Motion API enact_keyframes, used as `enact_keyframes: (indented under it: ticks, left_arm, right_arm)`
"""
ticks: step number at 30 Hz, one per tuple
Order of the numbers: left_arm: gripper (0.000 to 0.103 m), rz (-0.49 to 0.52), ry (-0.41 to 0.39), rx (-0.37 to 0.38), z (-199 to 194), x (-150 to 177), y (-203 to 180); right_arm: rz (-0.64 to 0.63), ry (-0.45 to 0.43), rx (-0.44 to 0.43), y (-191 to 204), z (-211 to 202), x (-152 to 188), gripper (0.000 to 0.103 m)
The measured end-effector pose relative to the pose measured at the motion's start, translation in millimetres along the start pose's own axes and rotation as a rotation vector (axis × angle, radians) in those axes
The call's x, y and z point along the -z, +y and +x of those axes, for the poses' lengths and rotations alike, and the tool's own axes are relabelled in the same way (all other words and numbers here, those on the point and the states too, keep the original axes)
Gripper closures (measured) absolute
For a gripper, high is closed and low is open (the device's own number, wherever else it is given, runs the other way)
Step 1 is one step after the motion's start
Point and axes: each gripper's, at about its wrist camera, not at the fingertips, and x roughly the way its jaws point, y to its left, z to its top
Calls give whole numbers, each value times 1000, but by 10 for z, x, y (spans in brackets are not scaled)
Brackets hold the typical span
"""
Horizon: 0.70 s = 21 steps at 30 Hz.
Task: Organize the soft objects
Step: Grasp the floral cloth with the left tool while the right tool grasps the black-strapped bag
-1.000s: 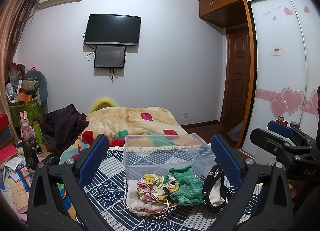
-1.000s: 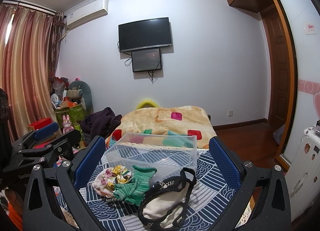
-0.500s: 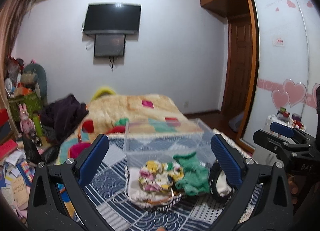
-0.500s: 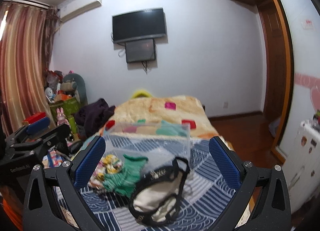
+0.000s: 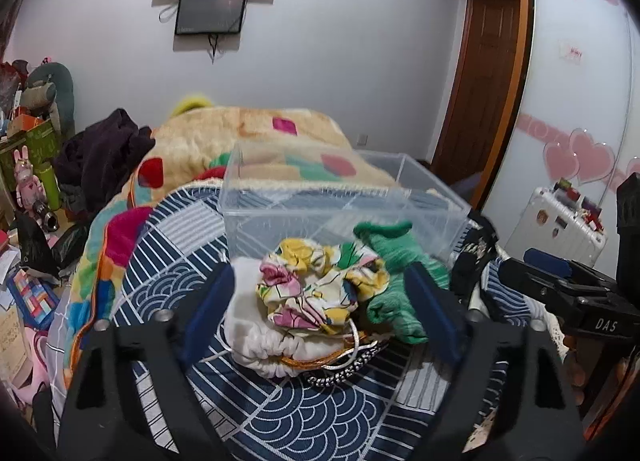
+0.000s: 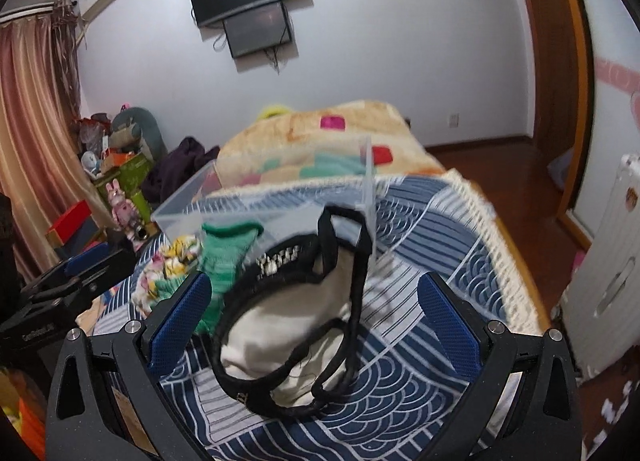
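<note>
A clear plastic box (image 5: 332,205) stands on a navy patterned blanket (image 5: 280,417). In front of it lie a floral cloth bundle (image 5: 320,289) on a white drawstring pouch (image 5: 256,337), a green knit piece (image 5: 400,273) and a black-trimmed cream bag (image 6: 292,321). My left gripper (image 5: 320,309) is open, its fingers on either side of the floral bundle and pouch. My right gripper (image 6: 316,313) is open, its fingers on either side of the black-trimmed bag. The box (image 6: 256,201) stands just beyond the bag.
A beige patterned quilt (image 5: 248,141) and a dark garment (image 5: 104,153) lie behind the box. Cluttered boxes and toys (image 5: 28,181) stand left of the bed. A white suitcase (image 5: 560,229) and a wardrobe with hearts (image 5: 580,101) are on the right.
Both grippers have moved forward and down toward the bed. The left now brackets the floral bundle and the right brackets the black-trimmed bag. Both stay open.
</note>
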Motion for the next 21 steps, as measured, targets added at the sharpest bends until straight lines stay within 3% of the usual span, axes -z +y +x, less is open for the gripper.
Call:
enact_keyframes:
  ticks: [4,9,13,17,21]
  left_arm:
    - [30,-36,5,10,129,-2,80]
    - [50,-64,46,4,321,4,181]
    - [61,-61,76,-5,428,56,224]
    - [75,-64,104,13,501,110,243]
    - [86,-86,94,26,468,136,272]
  right_arm:
    - [-4,38,-1,-2,96,70,15]
    - [15,63,-27,-17,148,77,32]
    - [28,54,-30,-36,160,33,33]
    - [82,46,-88,-88,141,-37,32]
    - [77,48,-65,-54,212,-107,24]
